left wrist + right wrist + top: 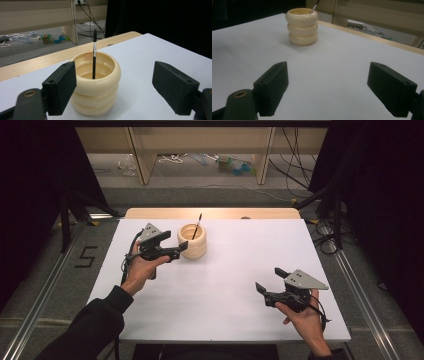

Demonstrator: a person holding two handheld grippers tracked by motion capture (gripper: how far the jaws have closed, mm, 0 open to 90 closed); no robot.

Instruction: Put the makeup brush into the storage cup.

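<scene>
Currently left gripper (176, 251) held wide open beside holder (192, 241), brush (197, 226) inside; right gripper (269, 281) wide open, empty.

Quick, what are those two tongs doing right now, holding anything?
Left tongs: open, holding nothing, right by the cream holder with the brush in it.
Right tongs: open, holding nothing, over the bare table.
</scene>
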